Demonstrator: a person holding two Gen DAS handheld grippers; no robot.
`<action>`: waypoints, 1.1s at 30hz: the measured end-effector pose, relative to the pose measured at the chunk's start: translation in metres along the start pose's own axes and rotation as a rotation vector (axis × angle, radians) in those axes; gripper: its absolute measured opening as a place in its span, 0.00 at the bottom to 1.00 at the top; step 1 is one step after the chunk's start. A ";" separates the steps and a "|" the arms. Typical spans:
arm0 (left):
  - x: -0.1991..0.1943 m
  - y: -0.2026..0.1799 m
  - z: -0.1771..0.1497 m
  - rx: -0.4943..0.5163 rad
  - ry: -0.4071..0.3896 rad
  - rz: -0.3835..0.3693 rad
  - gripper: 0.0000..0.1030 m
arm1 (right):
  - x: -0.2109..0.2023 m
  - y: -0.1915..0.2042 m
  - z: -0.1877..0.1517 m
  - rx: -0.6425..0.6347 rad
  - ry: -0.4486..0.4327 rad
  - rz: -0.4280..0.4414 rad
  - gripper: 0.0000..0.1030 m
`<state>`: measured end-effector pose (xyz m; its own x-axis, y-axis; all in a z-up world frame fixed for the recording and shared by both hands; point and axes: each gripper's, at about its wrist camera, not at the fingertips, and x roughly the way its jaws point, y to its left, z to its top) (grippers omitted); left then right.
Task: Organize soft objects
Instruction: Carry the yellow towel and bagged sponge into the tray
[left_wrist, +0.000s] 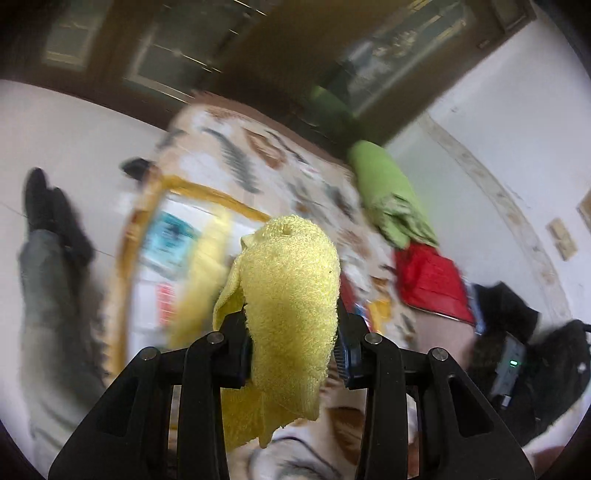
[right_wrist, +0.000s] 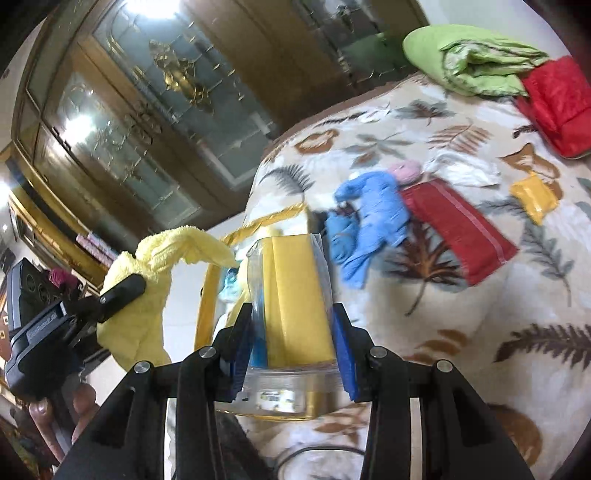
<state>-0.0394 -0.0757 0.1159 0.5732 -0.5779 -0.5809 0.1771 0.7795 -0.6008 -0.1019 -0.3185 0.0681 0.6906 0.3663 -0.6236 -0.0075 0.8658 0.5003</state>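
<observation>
the left gripper (left_wrist: 291, 354) is clamped on a yellow terry cloth (left_wrist: 288, 295), which bunches up between the two black fingers at the lower centre of the left wrist view and hangs below them. in the right wrist view the same cloth (right_wrist: 147, 280) shows at the left of the frame, draped over the left gripper's finger, with a hand (right_wrist: 62, 417) under that tool at the lower left.

the right gripper (right_wrist: 291, 354) is closed on the edge of a clear plastic bag with yellow trim (right_wrist: 291, 291), its blue pads pressing the sides of the plastic at the lower centre of the frame; a yellow folded piece shows through the plastic.

a leaf-patterned blanket (right_wrist: 461, 332) fills the right half of the right wrist view. on it lie a blue garment (right_wrist: 373, 225) in the middle, just beside a dark red cloth (right_wrist: 458, 236), a small yellow packet (right_wrist: 532, 197) to the right, and a green bundle (right_wrist: 476, 62) touching a bright red one (right_wrist: 557, 99) at the upper right. a wooden glass-fronted cabinet (right_wrist: 140, 118) fills the upper left
</observation>
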 end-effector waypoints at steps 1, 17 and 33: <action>-0.001 0.009 0.002 -0.019 -0.001 0.007 0.34 | 0.008 0.003 -0.002 -0.001 0.021 0.000 0.39; 0.017 0.064 0.054 -0.106 -0.030 0.042 0.34 | 0.108 0.035 0.018 -0.062 0.160 -0.051 0.39; 0.117 0.079 0.071 -0.051 0.052 0.210 0.34 | 0.167 0.035 0.034 -0.095 0.171 -0.160 0.40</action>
<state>0.0988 -0.0649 0.0392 0.5510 -0.4170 -0.7229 0.0166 0.8715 -0.4902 0.0378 -0.2390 0.0016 0.5564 0.2673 -0.7868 0.0188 0.9425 0.3335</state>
